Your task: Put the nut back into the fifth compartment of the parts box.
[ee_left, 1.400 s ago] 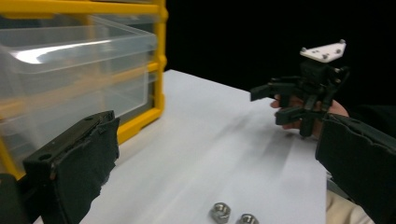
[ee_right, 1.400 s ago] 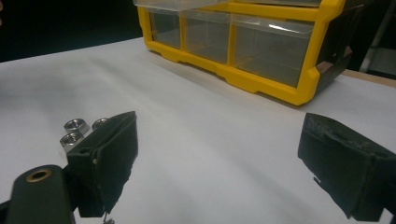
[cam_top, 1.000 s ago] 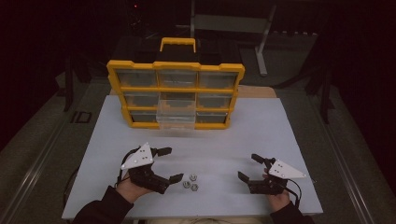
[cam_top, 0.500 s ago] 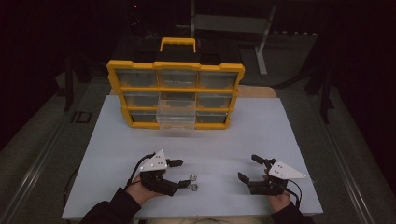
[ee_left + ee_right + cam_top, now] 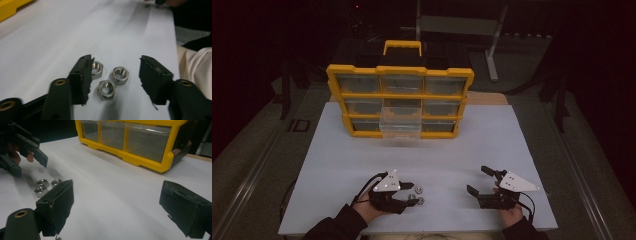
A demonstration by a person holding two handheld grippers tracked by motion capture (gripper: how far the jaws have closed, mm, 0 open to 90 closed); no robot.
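Nuts [image 5: 107,88] — shiny steel hexagons — on smooth white table [image 5: 50,37]

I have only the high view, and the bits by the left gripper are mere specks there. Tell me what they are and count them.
Observer: Three hex nuts, lying flat on the white table, clear in the left gripper view.
Operator: Report whether the left gripper has one.
Observer: No. The left gripper is open, with its jaws on either side of the cluster. One nut sits partly behind a jaw, so I cannot tell if they touch.
Operator: Check the right gripper for anything between its jaws.
Observer: The right gripper is open, with bare table between its jaws.
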